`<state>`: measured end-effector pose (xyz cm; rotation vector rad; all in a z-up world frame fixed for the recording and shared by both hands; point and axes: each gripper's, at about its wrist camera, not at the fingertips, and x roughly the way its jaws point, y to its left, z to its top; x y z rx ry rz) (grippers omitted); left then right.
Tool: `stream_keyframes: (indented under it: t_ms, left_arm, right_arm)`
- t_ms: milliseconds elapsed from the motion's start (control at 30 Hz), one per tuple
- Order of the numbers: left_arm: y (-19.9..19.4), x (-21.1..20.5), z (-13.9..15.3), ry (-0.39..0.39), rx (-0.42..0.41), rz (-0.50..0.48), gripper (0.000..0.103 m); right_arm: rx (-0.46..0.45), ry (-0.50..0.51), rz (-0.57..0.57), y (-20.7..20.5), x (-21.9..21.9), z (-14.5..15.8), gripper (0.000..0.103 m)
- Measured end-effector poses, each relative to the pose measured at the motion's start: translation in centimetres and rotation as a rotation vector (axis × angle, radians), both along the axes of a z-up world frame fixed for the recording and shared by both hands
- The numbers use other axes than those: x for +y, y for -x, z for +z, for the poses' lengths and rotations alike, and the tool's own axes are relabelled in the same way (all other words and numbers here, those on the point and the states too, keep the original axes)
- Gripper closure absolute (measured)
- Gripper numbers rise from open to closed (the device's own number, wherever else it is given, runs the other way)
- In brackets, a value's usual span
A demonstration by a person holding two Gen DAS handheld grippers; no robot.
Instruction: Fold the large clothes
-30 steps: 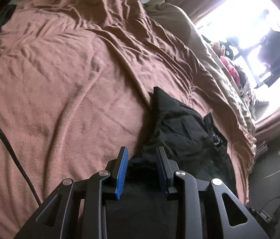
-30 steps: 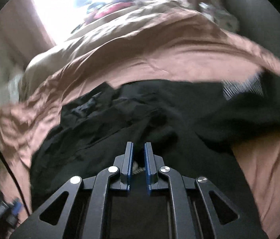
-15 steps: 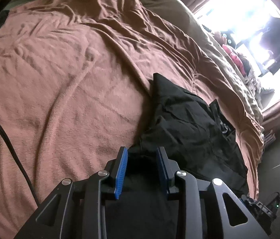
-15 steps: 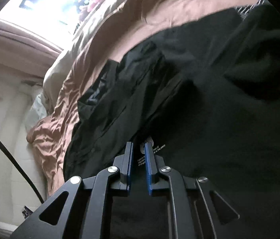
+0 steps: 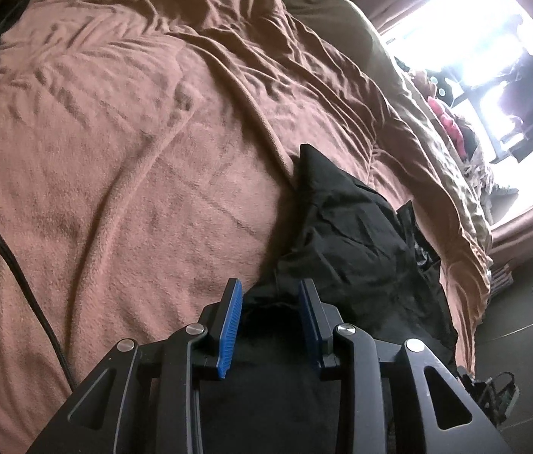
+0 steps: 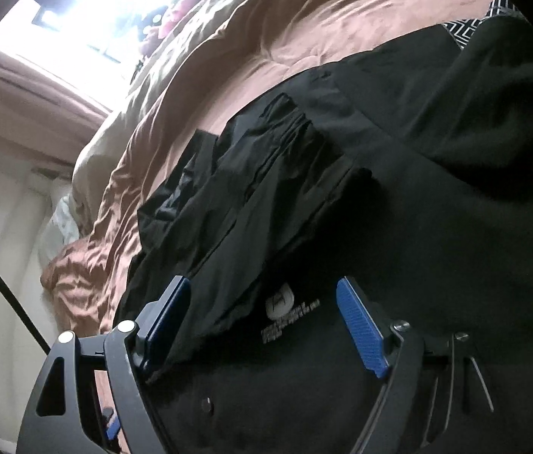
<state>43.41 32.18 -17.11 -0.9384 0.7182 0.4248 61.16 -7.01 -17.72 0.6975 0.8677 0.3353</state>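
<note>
A black garment [image 5: 349, 234] lies crumpled on a pink-brown blanket [image 5: 115, 151] that covers a bed. My left gripper [image 5: 269, 283] sits at the garment's near edge, and a thick bunch of the black cloth fills the gap between its blue pads. In the right wrist view the same garment [image 6: 399, 208] spreads wide and shows a small white print [image 6: 281, 302]. My right gripper [image 6: 262, 283] hangs just over that print. Its jaws are opening and stand far apart; the cloth lies under and between them, but the pads do not press on it.
An olive duvet [image 5: 437, 151] runs along the far side of the bed below a bright window [image 5: 474, 38]. A black cable [image 5: 13, 234] crosses the blanket at the left. Dark floor [image 5: 524, 302] lies past the bed's right edge. A patterned cloth [image 6: 493, 11] shows beyond the garment.
My right gripper sank toward the garment, rolled, and its jaws went from shut on the cloth to wide apart. The left gripper has kept its place and its grip.
</note>
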Motion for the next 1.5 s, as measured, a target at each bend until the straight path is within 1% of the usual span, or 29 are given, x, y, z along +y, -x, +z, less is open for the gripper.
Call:
stream_keyframes:
  t_ms: [67, 133, 167, 200, 233, 267, 300, 400, 500, 733, 867, 933, 1000, 1067, 1133, 1167, 1200, 1267, 1333, 1400, 1433, 1467, 1500]
  left_arm:
    - [0.1, 0.2, 0.0, 0.004, -0.003, 0.004, 0.070]
    - [0.1, 0.4, -0.1, 0.009, -0.002, 0.011, 0.070]
    - [0.1, 0.5, -0.2, 0.009, -0.001, 0.013, 0.070]
    - [0.2, 0.6, -0.3, 0.010, 0.003, 0.015, 0.070]
    - [0.2, 0.6, -0.4, 0.011, 0.008, 0.018, 0.070]
    - [0.2, 0.6, -0.5, 0.011, 0.013, 0.021, 0.070]
    - [0.3, 0.6, -0.5, 0.011, 0.017, 0.026, 0.070]
    - [0.4, 0.8, -0.5, 0.015, 0.012, 0.030, 0.070]
    - [0.7, 0.9, -0.4, 0.022, 0.007, 0.037, 0.070]
    - [1.0, 0.8, -0.2, 0.031, -0.008, 0.032, 0.070]
    - [0.9, 0.5, 0.0, 0.037, -0.011, 0.017, 0.070]
    - [0.7, 0.3, 0.2, 0.033, -0.017, 0.007, 0.070]
    - [0.5, 0.1, 0.4, 0.029, -0.022, -0.007, 0.070]
    - [0.3, -0.2, 0.8, 0.024, -0.034, -0.020, 0.070]
    - [0.1, -0.5, 1.2, 0.016, -0.050, -0.041, 0.070]
    - [0.0, -0.7, 1.5, 0.012, -0.058, -0.054, 0.070]
    - [-0.2, -1.1, 1.7, 0.004, -0.061, -0.065, 0.070]
    - [-0.6, -1.8, 2.2, -0.014, -0.070, -0.086, 0.070]
    - [-1.0, -2.6, 2.7, -0.028, -0.081, -0.118, 0.070]
    - [-1.4, -3.6, 3.0, -0.038, -0.091, -0.147, 0.062]
    - [-1.5, -3.9, 3.2, -0.044, -0.096, -0.151, 0.056]
    - [-1.5, -4.5, 3.5, -0.056, -0.104, -0.154, 0.054]
    - [-1.5, -5.0, 3.8, -0.071, -0.109, -0.159, 0.054]
  right_arm:
    - [0.004, -0.006, -0.026, -0.5, 0.2, -0.3, 0.025]
    - [0.001, 0.030, -0.050, -1.0, 0.7, -0.2, 0.037]
    - [0.012, 0.063, -0.063, -1.5, 1.1, -0.2, 0.051]
    - [0.022, 0.073, -0.068, -1.8, 1.4, -0.2, 0.065]
    - [0.034, 0.078, -0.074, -2.3, 1.6, -0.4, 0.072]
    - [0.038, 0.080, -0.076, -2.5, 1.7, -0.4, 0.082]
    - [0.040, 0.082, -0.075, -2.5, 1.7, -0.4, 0.089]
    - [0.011, 0.091, -0.076, -1.5, 1.7, 0.1, 0.096]
    - [0.001, 0.099, -0.080, 0.0, 1.5, 0.5, 0.098]
    - [-0.006, 0.119, -0.076, 3.7, 0.9, 1.1, 0.098]
    - [-0.011, 0.114, -0.079, 4.6, 0.3, 1.2, 0.098]
    - [-0.035, 0.092, -0.050, 4.7, 0.2, 1.3, 0.098]
    - [-0.037, 0.040, -0.028, 4.9, -0.2, 1.1, 0.097]
    - [-0.059, 0.020, -0.027, 5.8, -0.9, 1.6, 0.096]
    - [-0.089, -0.001, -0.036, 6.9, -2.0, 2.3, 0.091]
    - [-0.101, -0.005, -0.047, 7.4, -2.6, 2.7, 0.080]
    - [-0.120, -0.005, -0.066, 8.1, -3.4, 3.3, 0.059]
    - [-0.168, -0.012, -0.115, 10.1, -5.2, 4.1, 0.038]
    - [-0.185, -0.034, -0.166, 11.9, -7.2, 4.1, 0.038]
    - [-0.166, -0.031, -0.212, 12.9, -9.3, 3.8, 0.038]
    - [-0.162, -0.029, -0.232, 13.3, -10.4, 3.5, 0.038]
    - [-0.156, -0.029, -0.258, 13.5, -11.5, 3.1, 0.038]
    - [-0.145, -0.034, -0.279, 13.6, -12.6, 2.7, 0.038]
